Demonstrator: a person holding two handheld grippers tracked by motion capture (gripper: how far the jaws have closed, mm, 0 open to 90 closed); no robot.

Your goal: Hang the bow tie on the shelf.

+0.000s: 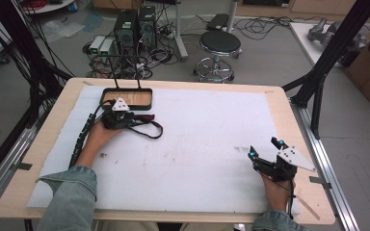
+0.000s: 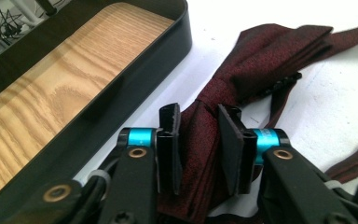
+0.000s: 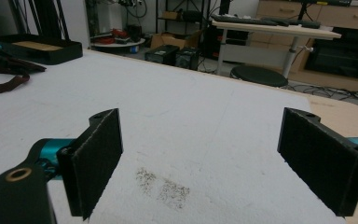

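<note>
A dark red bow tie (image 2: 261,51) lies on the white mat (image 1: 197,144) just beside a black tray (image 2: 135,79) with a wooden bottom. My left gripper (image 2: 199,116) is shut on the tie's knot, with the fabric filling the gap between both pads. In the high view this gripper (image 1: 127,118) sits at the tray's (image 1: 150,98) near edge, and the tie's strap (image 1: 149,130) trails to the right. My right gripper (image 1: 265,147) rests near the mat's right front, open wide. Nothing lies between its fingers (image 3: 98,158) but bare mat.
A faint brown stain (image 3: 163,186) marks the mat just ahead of the right gripper. Behind the table are a round stool (image 1: 220,43) and computer towers (image 1: 135,24). Black frame posts (image 1: 325,57) stand at the table's right edge.
</note>
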